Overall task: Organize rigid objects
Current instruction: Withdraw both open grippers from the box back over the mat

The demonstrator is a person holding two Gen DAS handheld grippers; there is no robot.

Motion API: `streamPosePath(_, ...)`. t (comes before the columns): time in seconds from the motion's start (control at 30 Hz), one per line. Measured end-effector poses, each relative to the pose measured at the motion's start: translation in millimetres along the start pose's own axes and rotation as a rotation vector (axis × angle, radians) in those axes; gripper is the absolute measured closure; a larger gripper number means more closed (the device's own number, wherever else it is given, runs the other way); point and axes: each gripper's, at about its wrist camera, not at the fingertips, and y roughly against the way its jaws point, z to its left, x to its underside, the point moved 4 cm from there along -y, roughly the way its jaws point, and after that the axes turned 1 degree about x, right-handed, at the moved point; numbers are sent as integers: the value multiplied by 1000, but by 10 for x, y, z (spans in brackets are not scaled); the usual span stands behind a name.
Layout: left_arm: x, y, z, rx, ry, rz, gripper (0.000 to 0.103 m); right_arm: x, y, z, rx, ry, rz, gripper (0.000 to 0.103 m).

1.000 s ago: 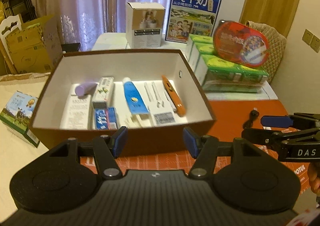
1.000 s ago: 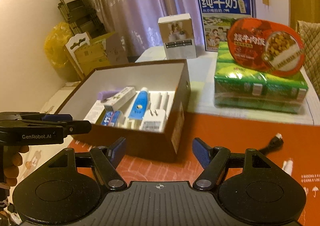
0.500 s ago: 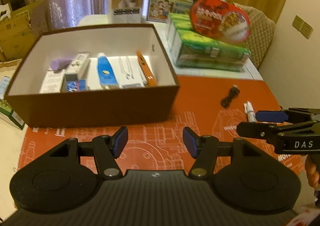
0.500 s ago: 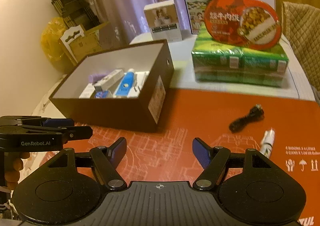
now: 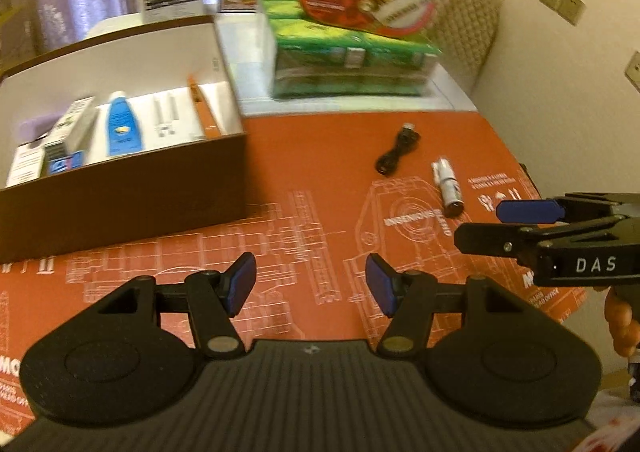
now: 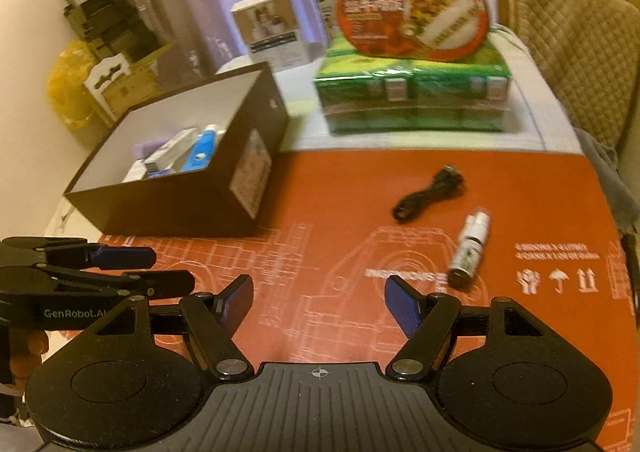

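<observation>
Small white spray bottle (image 6: 469,248) and coiled black cable (image 6: 428,193) lie loose near orange mat's (image 6: 520,192) right edge, probably next for brown cardboard box (image 6: 172,208); left gripper (image 5: 308,284) and right gripper (image 6: 318,300) wide, empty.

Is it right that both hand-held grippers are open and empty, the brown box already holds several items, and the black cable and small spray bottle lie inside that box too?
Not quite. The black cable and small spray bottle lie on the orange mat, outside the brown box, as the right wrist view shows. The rest stands: left hand-held gripper and right hand-held gripper are open and empty, and the box holds several items.
</observation>
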Motion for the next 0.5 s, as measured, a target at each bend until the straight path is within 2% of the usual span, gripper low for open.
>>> streamPosePath(0.5, -207, -425, -474, 71, -120, 46, 46, 62, 150, -543, 119, -136, 5, 33)
